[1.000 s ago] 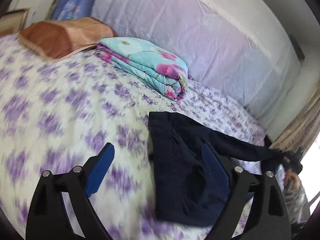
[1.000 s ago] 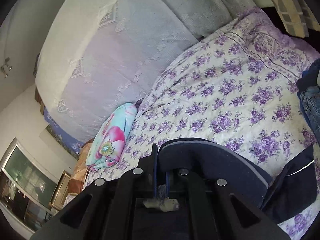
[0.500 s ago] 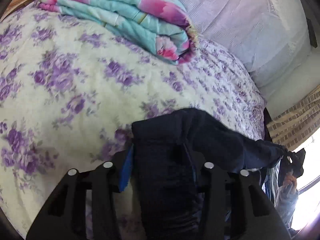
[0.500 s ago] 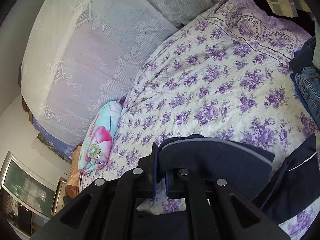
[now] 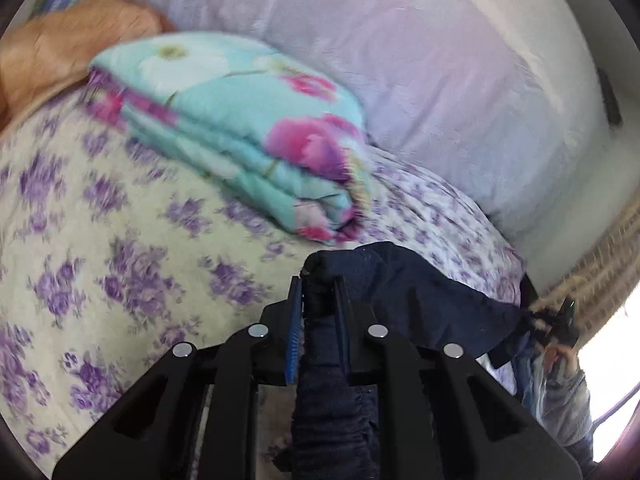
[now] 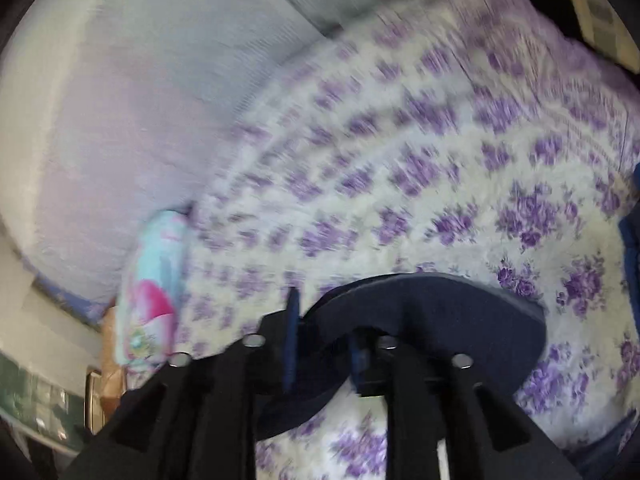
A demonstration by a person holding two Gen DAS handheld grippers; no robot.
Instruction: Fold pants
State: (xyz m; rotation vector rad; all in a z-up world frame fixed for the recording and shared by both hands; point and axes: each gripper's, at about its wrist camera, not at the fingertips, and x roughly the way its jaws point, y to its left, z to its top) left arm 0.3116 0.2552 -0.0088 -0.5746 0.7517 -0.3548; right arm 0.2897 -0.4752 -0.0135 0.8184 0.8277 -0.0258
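Dark navy pants [image 5: 420, 292] lie on the purple-flowered bedspread [image 5: 120, 240]. In the left wrist view, my left gripper [image 5: 318, 280] is closing, and its blue pads press a bunched fold of the pants between them. From there a pant leg stretches right toward a blurred hand [image 5: 556, 344]. In the blurred right wrist view, my right gripper [image 6: 322, 320] is opening: its pads stand apart. A stiff fold of the navy pants [image 6: 440, 320] still lies between the pads and over the right finger.
A folded turquoise floral blanket [image 5: 240, 128] lies at the head of the bed, with a brown pillow [image 5: 60, 48] behind it. A white lace-covered headboard [image 5: 400, 60] runs along the back. Blue cloth [image 6: 630, 248] shows at the right edge. Curtains [image 5: 600, 264] hang at far right.
My left gripper went from wide open to clamped on the pants' edge, sliding along the bed. My right gripper, clamped before, has parted its pads and swung, blurring its view.
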